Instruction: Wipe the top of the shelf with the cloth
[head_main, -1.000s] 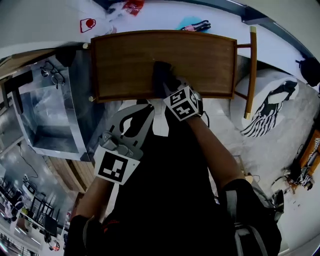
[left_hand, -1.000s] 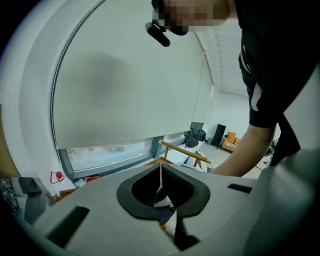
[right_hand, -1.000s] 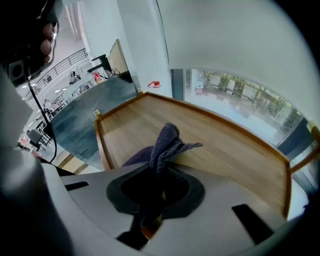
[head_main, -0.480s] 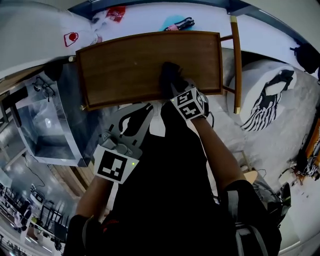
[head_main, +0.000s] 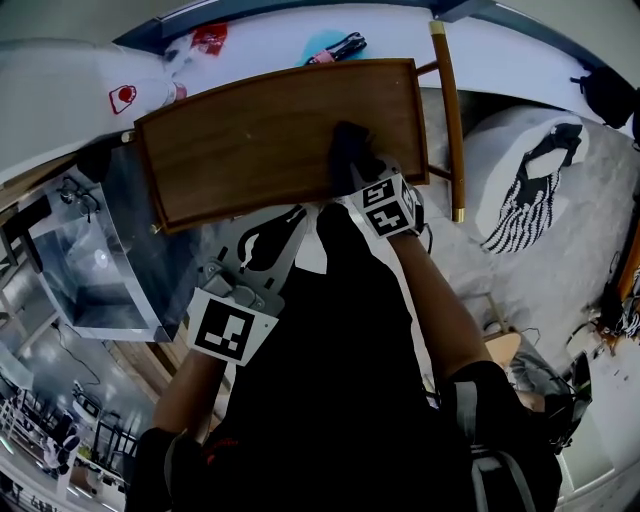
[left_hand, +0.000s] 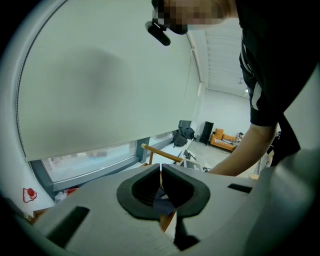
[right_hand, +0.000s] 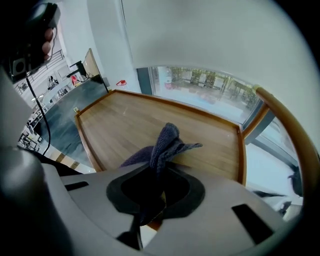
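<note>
Toward the upper right of the head view, the right gripper (head_main: 360, 172) clamped the cloth (head_main: 347, 142) on the shelf (head_main: 240, 140) top, further right than a second before, so wiping was progressing. The left gripper (head_main: 272, 232) idled below, closed on nothing.

The person wears a black top (head_main: 330, 400) with short black sleeves (head_main: 490, 385). Both hand-held tools are moulded in pale grey plastic. The left gripper (left_hand: 160, 171) has broad grey jaws lined with black padding (left_hand: 131, 204) that curves round a rounded hollow, and dark rectangular slots (left_hand: 67, 226) are cut into its body. The right gripper (right_hand: 159, 172) has the same grey shell, black lining and slots. Each carries a cube printed with black-and-white square markers: the left cube (head_main: 232, 333) and the right cube (head_main: 388, 207).
</note>
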